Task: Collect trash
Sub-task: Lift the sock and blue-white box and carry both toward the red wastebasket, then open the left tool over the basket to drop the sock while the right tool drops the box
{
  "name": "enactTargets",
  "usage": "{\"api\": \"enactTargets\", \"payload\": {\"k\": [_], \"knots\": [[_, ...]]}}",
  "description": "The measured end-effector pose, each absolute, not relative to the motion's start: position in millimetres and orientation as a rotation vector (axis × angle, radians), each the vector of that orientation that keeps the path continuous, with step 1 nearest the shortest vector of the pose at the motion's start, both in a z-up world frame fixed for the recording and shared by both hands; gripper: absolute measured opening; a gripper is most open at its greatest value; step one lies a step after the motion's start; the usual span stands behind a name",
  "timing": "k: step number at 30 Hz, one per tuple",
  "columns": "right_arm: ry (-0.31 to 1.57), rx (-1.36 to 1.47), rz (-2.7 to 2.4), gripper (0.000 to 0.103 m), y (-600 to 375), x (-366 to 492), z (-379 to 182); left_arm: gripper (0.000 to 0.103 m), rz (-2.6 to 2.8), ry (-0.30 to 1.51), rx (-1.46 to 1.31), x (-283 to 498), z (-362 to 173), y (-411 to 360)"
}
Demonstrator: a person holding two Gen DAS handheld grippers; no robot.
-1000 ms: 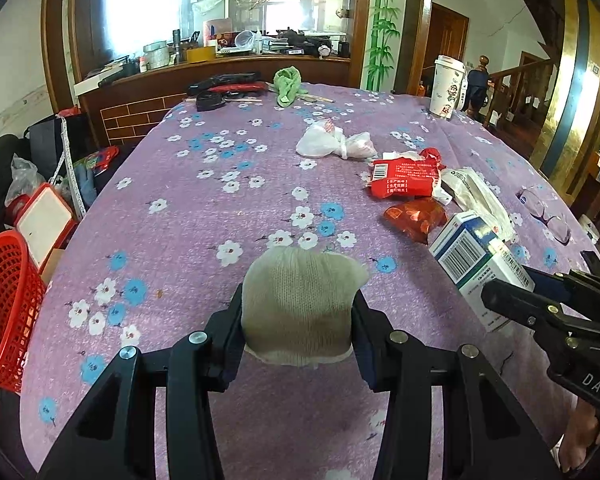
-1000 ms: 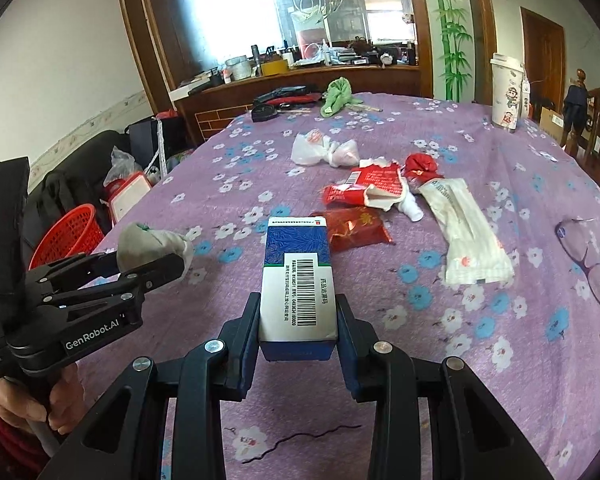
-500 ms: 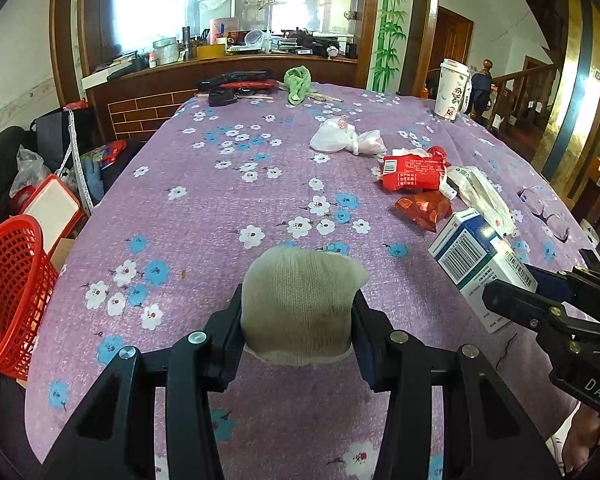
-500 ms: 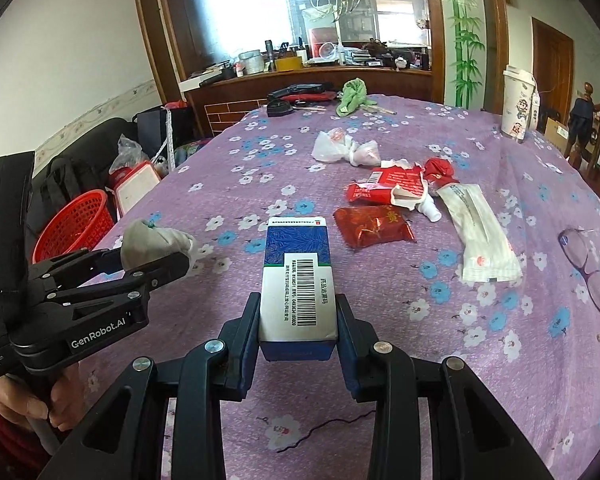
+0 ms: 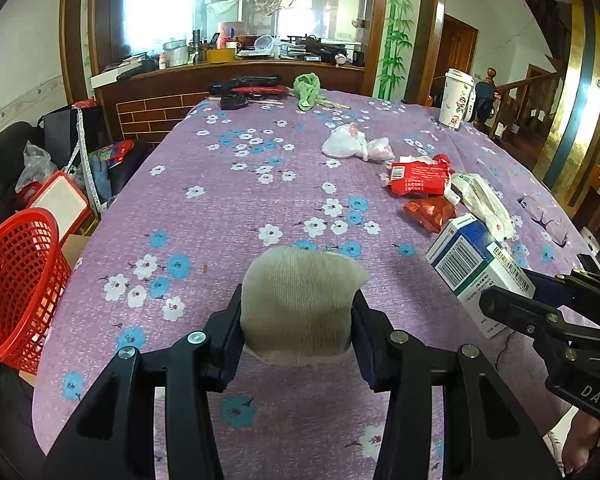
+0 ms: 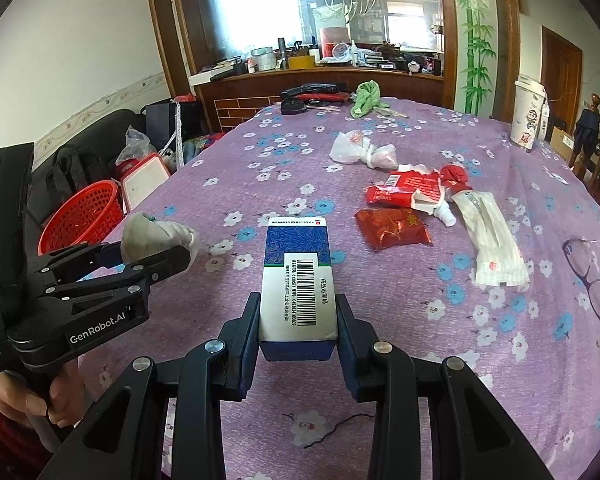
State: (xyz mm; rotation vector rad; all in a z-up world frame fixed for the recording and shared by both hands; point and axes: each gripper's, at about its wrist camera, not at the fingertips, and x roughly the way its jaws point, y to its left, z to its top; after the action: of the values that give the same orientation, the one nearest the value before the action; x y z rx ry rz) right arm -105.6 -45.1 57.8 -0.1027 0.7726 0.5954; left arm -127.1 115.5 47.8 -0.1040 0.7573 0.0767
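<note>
Daylight floods in from the far window, blown out to white glare. The table is evenly lit, shadows soft. Fisheye bending curves the edges, corners vignetted black; focus mostly sharp.

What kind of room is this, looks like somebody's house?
Most likely a lived-in home dining or living area. A big table under a floral cloth carries wrappers and glasses, a cluttered wooden counter stands behind it, and a wooden staircase rises at the right.
</note>
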Motion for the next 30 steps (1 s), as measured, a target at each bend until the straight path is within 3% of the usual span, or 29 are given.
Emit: {"api": "enactTargets", "payload": {"k": [30], "knots": [[0.797,-0.239,0.697,0.037,59,-105,71,0.045,0.256,0.631,-0.209,-165,68,211]]}}
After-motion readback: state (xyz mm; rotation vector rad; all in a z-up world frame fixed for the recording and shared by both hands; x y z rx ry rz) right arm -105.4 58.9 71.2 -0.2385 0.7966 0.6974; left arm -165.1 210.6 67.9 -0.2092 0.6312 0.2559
